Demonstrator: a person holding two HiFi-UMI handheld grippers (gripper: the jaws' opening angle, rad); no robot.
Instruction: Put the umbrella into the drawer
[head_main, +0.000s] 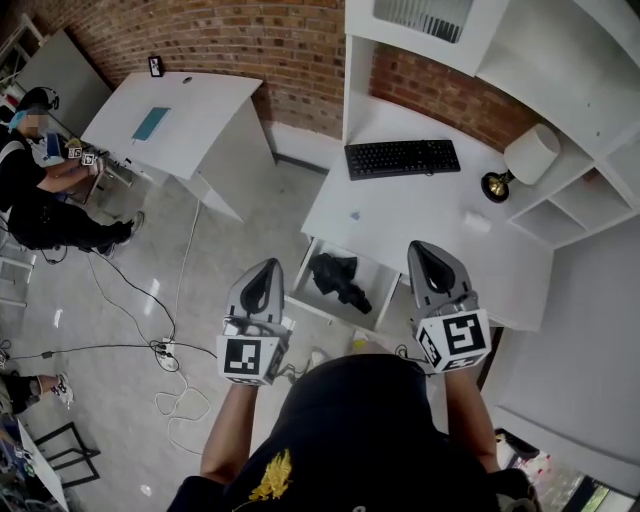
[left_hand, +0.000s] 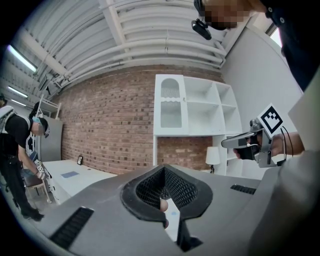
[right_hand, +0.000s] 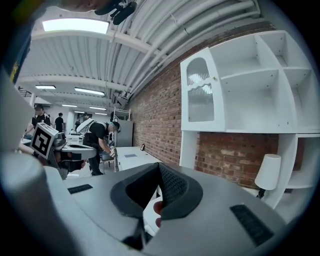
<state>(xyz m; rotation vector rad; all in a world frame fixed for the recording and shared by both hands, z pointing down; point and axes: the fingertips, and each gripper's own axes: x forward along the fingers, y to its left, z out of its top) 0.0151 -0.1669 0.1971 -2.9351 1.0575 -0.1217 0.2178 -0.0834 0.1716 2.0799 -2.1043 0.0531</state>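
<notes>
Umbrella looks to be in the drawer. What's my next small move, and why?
Probably lower the right gripper to the front of the drawer and nudge it closed. The umbrella already lies inside the open drawer, and both the right gripper and the left gripper are shut and empty.

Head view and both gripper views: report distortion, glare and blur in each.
Head view: sharp, brick wall bows, floor shows glints. Left gripper view: fisheye, black corners, ceiling beams curve. Right gripper view: same fisheye, ceiling light blown out.
</notes>
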